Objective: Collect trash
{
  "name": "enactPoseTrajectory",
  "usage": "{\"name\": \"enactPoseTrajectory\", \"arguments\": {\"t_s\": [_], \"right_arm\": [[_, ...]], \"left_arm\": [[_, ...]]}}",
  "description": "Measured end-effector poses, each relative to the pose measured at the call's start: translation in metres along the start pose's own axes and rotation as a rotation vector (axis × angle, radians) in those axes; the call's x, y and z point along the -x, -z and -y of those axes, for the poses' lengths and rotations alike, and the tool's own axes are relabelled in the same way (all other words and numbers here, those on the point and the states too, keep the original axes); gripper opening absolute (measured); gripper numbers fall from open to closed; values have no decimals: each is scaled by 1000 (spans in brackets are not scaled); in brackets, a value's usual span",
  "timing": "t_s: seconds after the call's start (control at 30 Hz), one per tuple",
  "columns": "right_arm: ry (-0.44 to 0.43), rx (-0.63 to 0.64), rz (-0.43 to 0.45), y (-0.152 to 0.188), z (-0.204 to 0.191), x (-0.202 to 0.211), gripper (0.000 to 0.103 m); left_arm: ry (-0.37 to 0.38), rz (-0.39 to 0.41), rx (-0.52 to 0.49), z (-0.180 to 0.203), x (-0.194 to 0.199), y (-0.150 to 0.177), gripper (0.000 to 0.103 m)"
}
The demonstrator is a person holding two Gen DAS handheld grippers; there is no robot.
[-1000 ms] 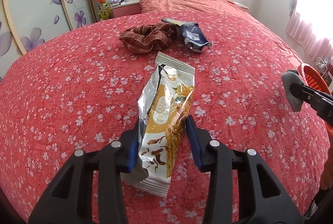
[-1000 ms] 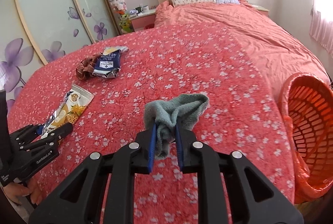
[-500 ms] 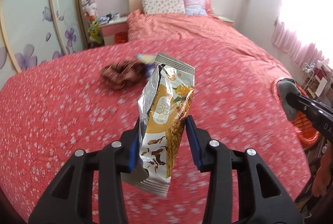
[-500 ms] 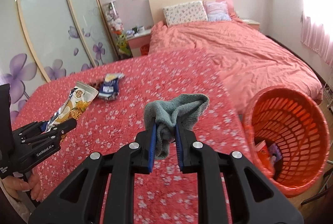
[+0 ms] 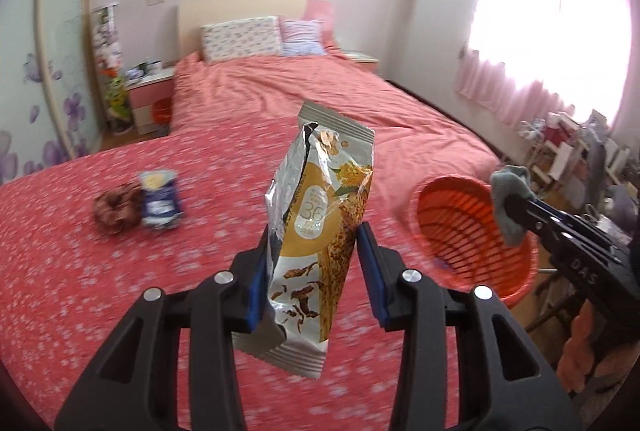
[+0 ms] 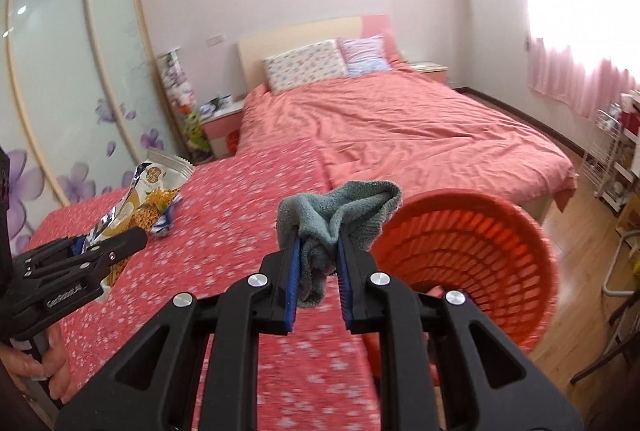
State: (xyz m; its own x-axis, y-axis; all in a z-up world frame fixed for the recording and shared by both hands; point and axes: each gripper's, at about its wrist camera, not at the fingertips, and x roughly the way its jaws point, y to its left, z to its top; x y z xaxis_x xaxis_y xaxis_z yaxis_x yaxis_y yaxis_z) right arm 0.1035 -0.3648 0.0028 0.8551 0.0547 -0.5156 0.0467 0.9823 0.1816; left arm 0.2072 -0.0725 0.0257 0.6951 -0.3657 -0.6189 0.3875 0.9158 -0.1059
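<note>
A crinkled foil snack wrapper (image 5: pixel 320 231) (upright, torn at its top) is pinched between the left gripper (image 5: pixel 316 271) pads, above the floral bedspread (image 5: pixel 120 291). A grey terry cloth (image 6: pixel 336 219) is clamped by the right gripper (image 6: pixel 318 279) beside the orange lattice basket (image 6: pixel 500 243).

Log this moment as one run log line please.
left gripper: shut on snack wrapper | right gripper: shut on grey cloth | orange basket: beside bed, not yet reached | phase: carry
</note>
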Motion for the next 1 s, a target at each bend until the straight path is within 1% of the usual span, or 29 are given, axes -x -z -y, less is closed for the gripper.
{"name": "enactPoseTrajectory", "arguments": {"t_s": [0.2,0.27,0.43,0.6,0.7,0.73,0.77,0.8,0.9,1.0], "right_arm": [[73,-72,21,-4,51,6,17],[86,-92,20,-4,61,4,17],[103,-148,17,-5,89,-4,17],[112,-178,13,-4,108,-11,17],[108,-196,-1,-4,119,-22,20],[108,-202,-5,-4,121,-23,21],[109,-208,-9,-3,124,-25,26],[107,-217,-16,-2,127,-29,30],[97,-234,-30,2,133,-33,38],[104,-237,-40,7,135,-34,43]], "left_arm": [[109,-7,-52,55,-22,-9,40],[148,-15,-76,78,-33,-13,40],[213,-36,-119,123,-60,-15,40],[254,-79,-134,154,-97,-19,41],[243,-98,-135,162,-113,-17,42],[233,-108,-129,162,-120,-16,44],[232,-121,-124,161,-128,-15,48],[227,-128,-121,161,-131,-14,48],[203,-149,-113,154,-144,-9,53],[174,-157,-113,145,-149,-5,55]]}}
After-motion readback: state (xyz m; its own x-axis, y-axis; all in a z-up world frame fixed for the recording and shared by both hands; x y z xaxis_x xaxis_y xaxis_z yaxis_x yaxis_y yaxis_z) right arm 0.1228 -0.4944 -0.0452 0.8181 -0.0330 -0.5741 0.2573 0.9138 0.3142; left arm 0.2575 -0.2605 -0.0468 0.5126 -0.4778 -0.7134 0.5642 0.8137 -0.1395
